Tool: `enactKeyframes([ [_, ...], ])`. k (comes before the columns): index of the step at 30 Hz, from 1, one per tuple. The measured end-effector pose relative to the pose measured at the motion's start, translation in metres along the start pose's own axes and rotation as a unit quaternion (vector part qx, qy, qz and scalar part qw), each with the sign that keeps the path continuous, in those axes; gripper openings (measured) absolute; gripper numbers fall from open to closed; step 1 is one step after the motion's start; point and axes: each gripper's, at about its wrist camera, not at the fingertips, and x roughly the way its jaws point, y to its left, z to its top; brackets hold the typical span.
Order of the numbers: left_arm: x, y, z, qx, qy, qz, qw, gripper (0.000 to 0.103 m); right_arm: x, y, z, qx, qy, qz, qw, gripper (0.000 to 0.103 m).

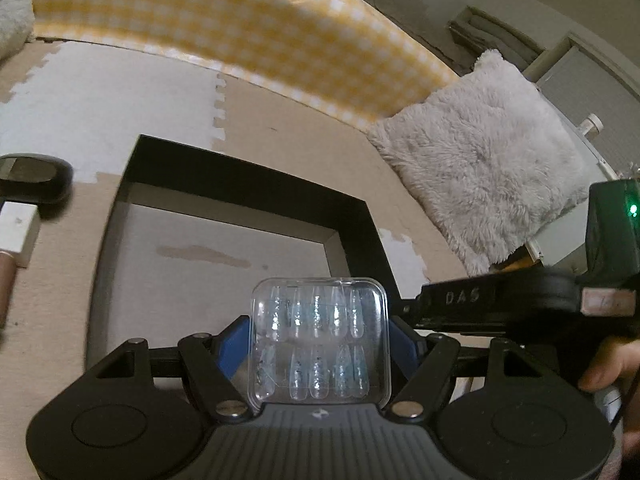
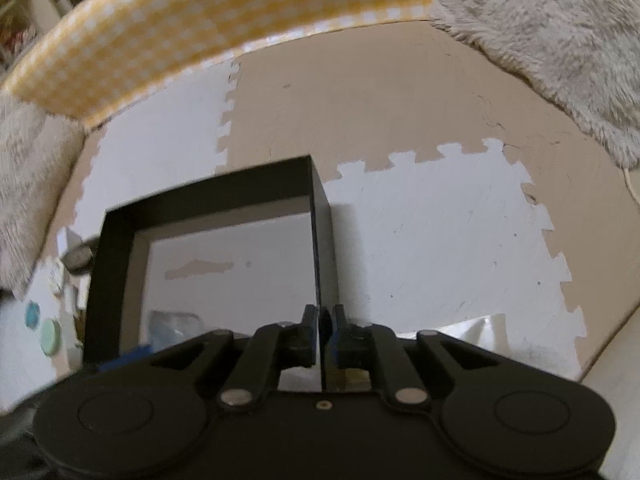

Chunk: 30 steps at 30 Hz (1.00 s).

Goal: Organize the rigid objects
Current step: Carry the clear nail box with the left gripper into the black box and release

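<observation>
My left gripper [image 1: 319,340] is shut on a clear plastic case of press-on nails [image 1: 319,336] and holds it over the near part of an open black box [image 1: 240,184] with a pale floor. My right gripper [image 2: 322,334] is shut on the right wall of the black box [image 2: 320,216], one finger on each side. The nail case also shows faintly inside the box at lower left in the right wrist view [image 2: 174,326]. The right gripper's body appears at right in the left wrist view [image 1: 520,300].
The box sits on beige and white foam puzzle mats [image 2: 440,240]. A yellow checked panel [image 1: 240,28] runs behind. A fluffy grey cushion [image 1: 492,152] lies at right. A black oval case [image 1: 32,176], a white block [image 1: 16,228] and small items [image 2: 44,320] lie left of the box.
</observation>
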Motion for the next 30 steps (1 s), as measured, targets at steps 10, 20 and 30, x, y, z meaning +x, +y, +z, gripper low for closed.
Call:
enactKeyframes([
  [10, 0.009, -0.003, -0.008, 0.0, 0.035, -0.01, 0.9994, 0.09, -0.001, -0.001, 0.0, 0.005, -0.001, 0.002, 1.0, 0.007],
  [20, -0.008, -0.015, -0.004, 0.047, 0.039, 0.028, 0.9978, 0.096, 0.0, 0.0, -0.001, -0.004, -0.002, -0.002, 1.0, 0.007],
  [30, -0.041, -0.021, 0.004, 0.086, 0.014, 0.075, 0.9934, 0.103, 0.0, 0.001, -0.001, -0.01, -0.005, -0.004, 1.0, 0.007],
])
